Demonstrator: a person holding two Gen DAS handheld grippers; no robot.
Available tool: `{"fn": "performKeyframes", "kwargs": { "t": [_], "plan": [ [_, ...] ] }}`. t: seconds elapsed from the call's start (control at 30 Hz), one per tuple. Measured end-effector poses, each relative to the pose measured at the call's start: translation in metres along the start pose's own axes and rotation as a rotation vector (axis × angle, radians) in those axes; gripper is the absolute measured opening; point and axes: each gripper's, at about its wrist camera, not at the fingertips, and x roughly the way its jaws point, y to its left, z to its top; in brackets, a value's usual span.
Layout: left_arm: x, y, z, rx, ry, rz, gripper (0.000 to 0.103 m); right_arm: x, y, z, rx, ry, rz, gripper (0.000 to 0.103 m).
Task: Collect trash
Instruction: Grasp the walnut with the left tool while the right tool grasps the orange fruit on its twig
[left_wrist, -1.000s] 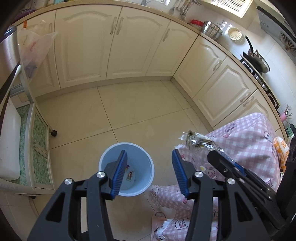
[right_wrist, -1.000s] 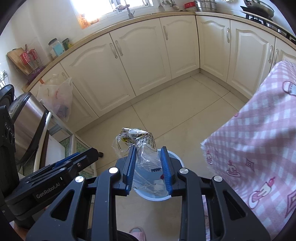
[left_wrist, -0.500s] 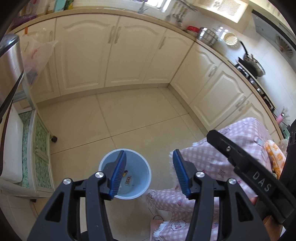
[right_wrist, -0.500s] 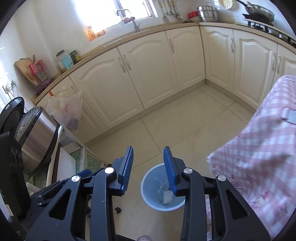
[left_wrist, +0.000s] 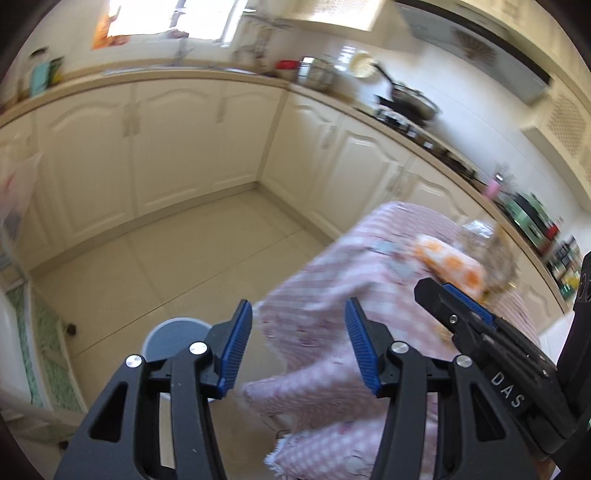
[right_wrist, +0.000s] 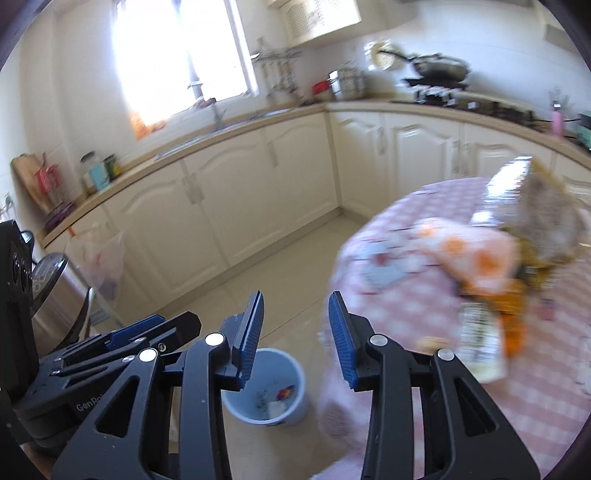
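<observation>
Dropped crinkled wrapper into bin (right_wrist: 291, 373); right gripper (right_wrist: 295, 338) now empty, jaws opening. Left gripper (left_wrist: 299, 343) half open, empty. Between pickups. Next: reach wrapper pile (right_wrist: 517, 258) on pink tablecloth (right_wrist: 388, 295).

- I count one pale blue bin (right_wrist: 266, 384) on the floor, with a few scraps inside, too small for me to number.
- One table under a pink checked cloth (right_wrist: 406, 295).
- On it, one orange-and-white wrapper (right_wrist: 476, 251), one crumpled clear-and-brown bag (right_wrist: 535, 206) and one pale printed packet (right_wrist: 480, 339); blur may hide more.
- Two grippers: my left gripper (left_wrist: 298, 345) and my right gripper (right_wrist: 295, 338), each with two blue pads, and nothing between either pair.
- One wok (right_wrist: 439, 70) on the stove.
- One plastic bag (right_wrist: 105, 258) hanging by the cabinets.
- One window (right_wrist: 177, 55).
</observation>
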Motion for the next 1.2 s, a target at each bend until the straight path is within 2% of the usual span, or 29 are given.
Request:
{"fn": "performKeyframes", "kwargs": {
  "t": [0.23, 0.5, 0.63, 0.73, 0.93, 1.2],
  "plan": [
    [0.011, -0.085, -0.016, 0.132, 0.044, -0.075, 0.052, -0.042, -0.069, -0.010, 0.079, -0.040, -0.105, 0.035],
    [0.043, -0.140, -0.031, 0.224, 0.114, -0.101, 0.052, -0.056, -0.126, -0.021, 0.163, -0.020, -0.164, 0.035],
    [0.063, -0.152, -0.033, 0.231, 0.143, -0.107, 0.051, -0.054, -0.140, -0.021, 0.167, 0.007, -0.177, 0.035],
    [0.074, -0.153, -0.029, 0.232, 0.152, -0.110, 0.051, -0.044, -0.147, -0.024, 0.162, 0.062, -0.189, 0.035],
    [0.098, -0.158, -0.030, 0.266, 0.186, -0.101, 0.022, -0.027, -0.152, -0.025, 0.150, 0.126, -0.189, 0.035],
    [0.090, -0.151, -0.025, 0.257, 0.155, -0.140, 0.021, -0.007, -0.148, -0.019, 0.129, 0.192, -0.168, 0.036]
  ]
}}
